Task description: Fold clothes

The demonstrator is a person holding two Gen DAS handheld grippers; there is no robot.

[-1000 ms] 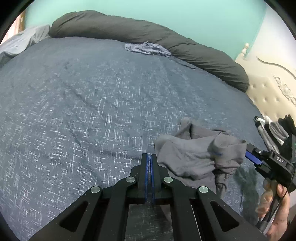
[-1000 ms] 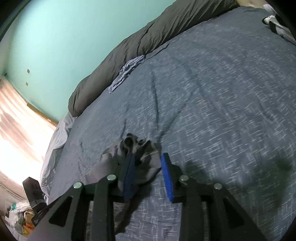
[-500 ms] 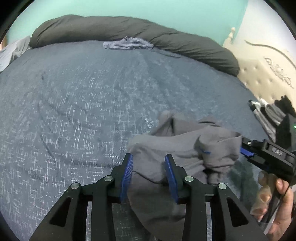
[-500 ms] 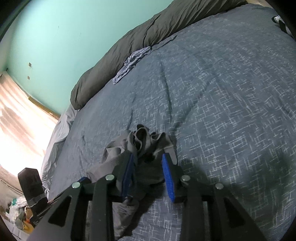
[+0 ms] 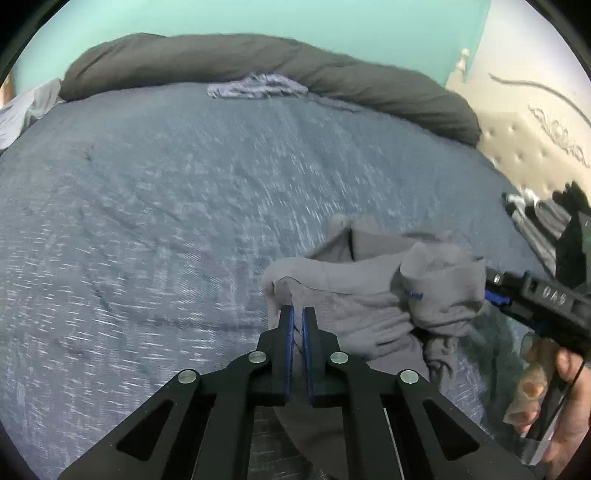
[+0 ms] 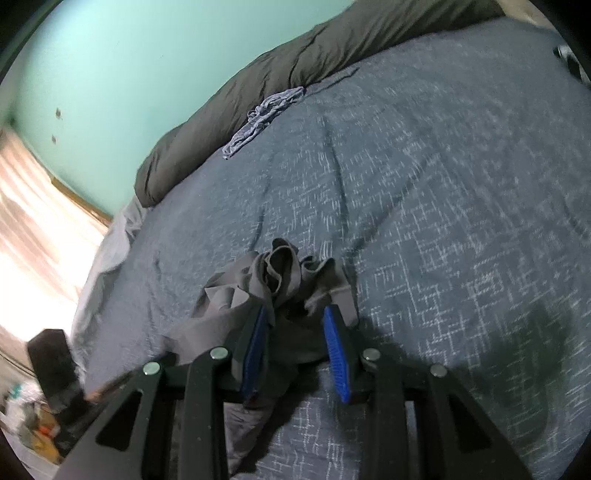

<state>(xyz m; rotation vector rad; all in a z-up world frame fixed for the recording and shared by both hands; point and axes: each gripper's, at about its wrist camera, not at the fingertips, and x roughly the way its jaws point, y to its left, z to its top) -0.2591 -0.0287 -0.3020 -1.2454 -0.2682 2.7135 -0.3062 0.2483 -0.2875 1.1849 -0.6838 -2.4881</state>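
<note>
Landmark: dark grey bolster [image 5: 258, 62] along the far edge of the bed [image 5: 147, 203], under the teal wall [image 5: 295, 18].

Left wrist view, left to right: pale sheet bunched at the bolster's left end. Small blue-grey garment [image 5: 258, 85] lies just against the bolster's near side, roughly mid-length. Well nearer than the bolster, a crumpled grey garment [image 5: 369, 295] sits on the blue coverlet. Its long axis runs left to right, about parallel to the bolster; no clear head or tail end, too bunched to tell.

Left gripper [image 5: 298, 317]: blue pads drawn together, pinching the garment's left edge; a thin fold seems caught between them.

Right gripper [image 6: 295, 325]: jaws partly apart, gathered cloth between them; the left pad touches fabric, but a firm pinch cannot be told. A hand [image 5: 554, 387] holds its handle.
</note>
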